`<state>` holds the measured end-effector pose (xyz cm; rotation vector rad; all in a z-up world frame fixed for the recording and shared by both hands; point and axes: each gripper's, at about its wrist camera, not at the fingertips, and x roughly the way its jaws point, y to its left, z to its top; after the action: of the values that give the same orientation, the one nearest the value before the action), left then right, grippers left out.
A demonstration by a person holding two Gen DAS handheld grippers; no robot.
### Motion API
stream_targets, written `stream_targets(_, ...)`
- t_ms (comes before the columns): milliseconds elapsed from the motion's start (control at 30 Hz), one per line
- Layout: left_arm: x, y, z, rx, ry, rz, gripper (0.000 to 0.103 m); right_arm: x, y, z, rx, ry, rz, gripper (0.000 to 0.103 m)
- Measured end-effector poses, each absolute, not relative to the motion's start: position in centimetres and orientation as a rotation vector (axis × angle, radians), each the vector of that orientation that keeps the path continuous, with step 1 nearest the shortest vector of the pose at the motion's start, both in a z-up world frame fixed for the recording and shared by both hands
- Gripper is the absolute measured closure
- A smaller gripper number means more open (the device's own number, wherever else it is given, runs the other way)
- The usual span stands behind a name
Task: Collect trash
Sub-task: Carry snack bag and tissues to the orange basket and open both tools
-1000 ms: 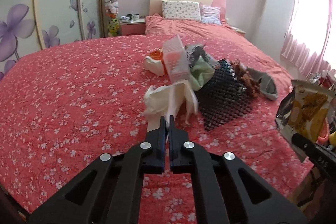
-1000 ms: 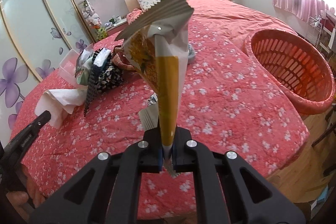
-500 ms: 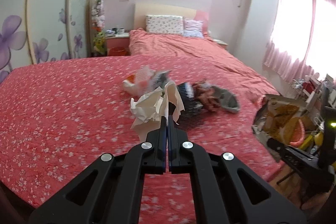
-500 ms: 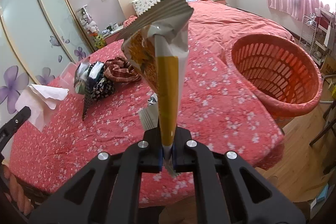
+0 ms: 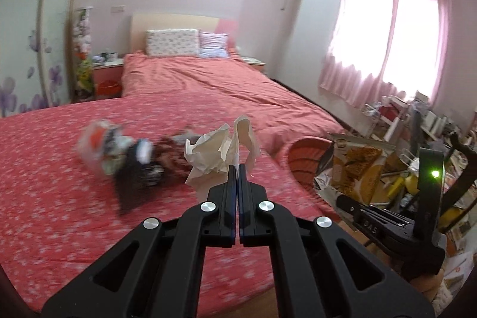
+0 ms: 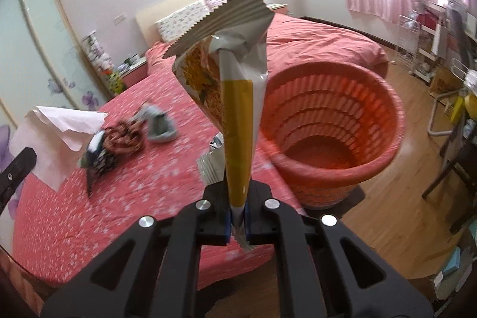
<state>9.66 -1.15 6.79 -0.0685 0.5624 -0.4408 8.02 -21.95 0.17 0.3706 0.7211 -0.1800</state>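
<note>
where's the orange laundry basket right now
The orange basket stands on the wood floor at the foot corner of the bed, right of centre in the right wrist view, just behind the snack wrapper.

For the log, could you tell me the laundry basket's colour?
Orange-red laundry basket, clearest in the right wrist view.

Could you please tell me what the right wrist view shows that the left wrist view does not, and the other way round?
Only the right wrist view shows the inside of the orange basket, standing on the floor beside the bed, and the right gripper shut on the snack bag. Only the left wrist view shows the left gripper shut on the crumpled tissue. Both show the bed, bag, tissue and basket.
</note>
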Motion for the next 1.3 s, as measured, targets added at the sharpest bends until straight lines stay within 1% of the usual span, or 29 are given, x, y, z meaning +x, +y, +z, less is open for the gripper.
stream_targets(267, 11.3, -6.6, 5.5, -0.089, 0.583, -0.541, 0.103, 9.1, -27.2, -0.2, 0.409, 0.712, -0.256, 0.096)
stream_targets(567, 13.1, -11.8, 4.5, -0.083, 0.609, -0.629, 0.103, 11.4, -31.5, -1.9, 0.457, 0.733, -0.285, 0.096)
stream_targets(1000, 15.9, -17.4, 1.9, -0.051, 0.693, -0.705, 0.103, 13.9, -34.6, -4.0, 0.496, 0.753, -0.281, 0.093)
stream_targets(1100, 16.4, -18.4, 1.5, -0.036, 0.719, -0.717, 0.103, 14.3, -35.4, -4.3, 0.505, 0.753, -0.282, 0.086)
stream_targets(1167, 16.8, -18.8, 0.9, -0.027, 0.740, -0.724, 0.102, 14.4, -35.6, -4.5, 0.499, 0.750, -0.289, 0.074)
stream_targets(1233, 17.3, -19.1, 0.3, -0.023, 0.770, -0.724, 0.102, 14.6, -35.9, -4.6, 0.487, 0.748, -0.293, 0.070)
stream_targets(1300, 17.8, -19.1, -0.2, -0.026, 0.807, -0.718, 0.102, 14.7, -35.8, -4.8, 0.478, 0.748, -0.296, 0.070)
